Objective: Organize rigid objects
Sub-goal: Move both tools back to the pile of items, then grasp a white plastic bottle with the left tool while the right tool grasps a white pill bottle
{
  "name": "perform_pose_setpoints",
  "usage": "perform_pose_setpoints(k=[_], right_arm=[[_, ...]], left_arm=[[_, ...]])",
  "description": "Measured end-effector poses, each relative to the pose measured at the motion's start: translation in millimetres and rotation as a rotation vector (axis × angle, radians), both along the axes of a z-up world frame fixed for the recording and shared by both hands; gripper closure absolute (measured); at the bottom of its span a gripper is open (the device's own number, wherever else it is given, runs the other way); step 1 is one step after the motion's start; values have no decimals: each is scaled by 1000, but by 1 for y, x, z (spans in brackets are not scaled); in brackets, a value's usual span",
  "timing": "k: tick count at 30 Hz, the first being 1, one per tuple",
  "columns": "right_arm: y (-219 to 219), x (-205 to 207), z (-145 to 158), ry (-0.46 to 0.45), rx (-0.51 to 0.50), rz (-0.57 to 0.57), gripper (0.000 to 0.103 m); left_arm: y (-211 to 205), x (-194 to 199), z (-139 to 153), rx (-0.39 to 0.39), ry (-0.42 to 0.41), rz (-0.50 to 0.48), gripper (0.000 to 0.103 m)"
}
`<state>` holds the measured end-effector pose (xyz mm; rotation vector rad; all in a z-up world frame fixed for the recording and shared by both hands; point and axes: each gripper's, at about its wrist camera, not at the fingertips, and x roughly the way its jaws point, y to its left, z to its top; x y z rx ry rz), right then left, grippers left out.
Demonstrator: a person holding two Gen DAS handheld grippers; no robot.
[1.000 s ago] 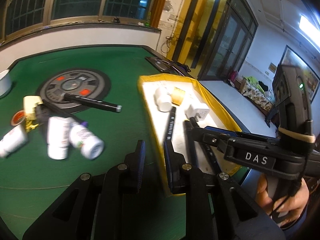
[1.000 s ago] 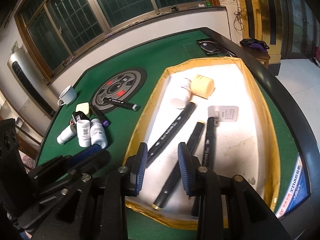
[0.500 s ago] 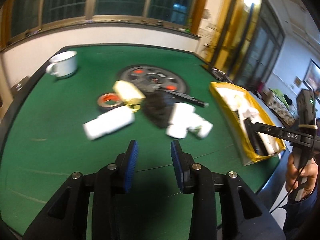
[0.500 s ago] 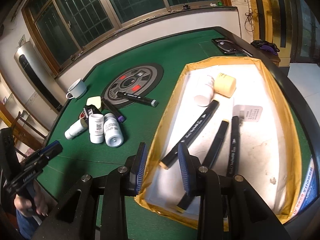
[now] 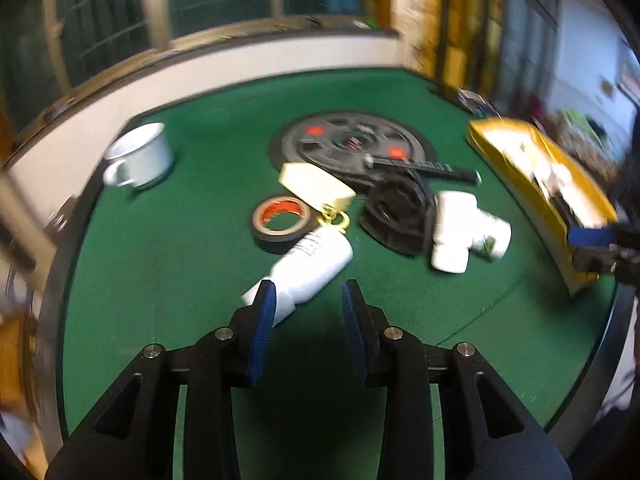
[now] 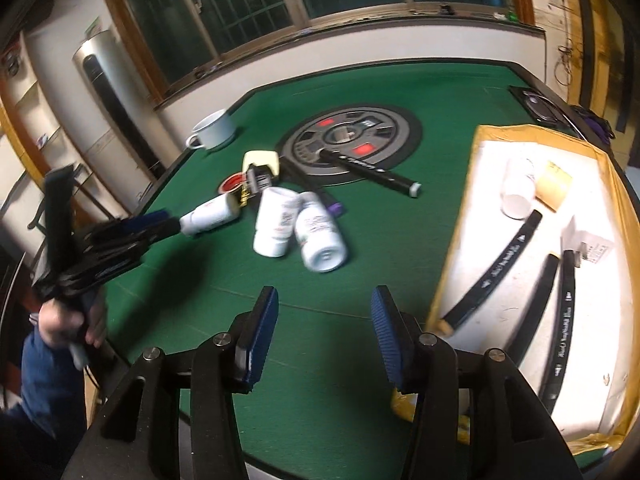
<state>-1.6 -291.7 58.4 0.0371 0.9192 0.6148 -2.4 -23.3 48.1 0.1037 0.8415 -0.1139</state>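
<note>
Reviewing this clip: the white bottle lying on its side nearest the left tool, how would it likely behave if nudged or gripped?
The white bottle lies on its side on the green felt, so a nudge would probably roll it, though felt may slow it. It looks like rigid plastic, likely light. Its smooth round body could slip between the left tool pads unless gripped squarely.

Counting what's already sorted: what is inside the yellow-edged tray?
Inside the tray: three black markers, a white bottle, a yellow block and a white adapter. Its near corner is hidden behind the right gripper.
</note>
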Motion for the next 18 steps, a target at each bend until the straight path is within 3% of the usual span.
perform_pose_setpoints(k=[3, 6, 8, 11, 15, 18], right_arm=[[5, -2, -3, 0, -8, 11, 59], [3, 0, -6, 11, -14, 7, 59], [1, 1, -6, 14, -14, 1, 59], [2, 3, -5, 9, -20, 2, 59], [9, 11, -2, -3, -37, 10, 59], [21, 26, -3, -2, -62, 13, 59]], left_arm=[[-3, 13, -4, 31, 29, -73, 71], [-7, 22, -5, 95, 4, -72, 72], [-9, 30, -9, 89, 38, -115, 71], [-14, 41, -18, 120, 44, -117, 56], [-14, 46, -23, 78, 33, -75, 53], [-14, 46, -25, 41, 27, 49, 53]])
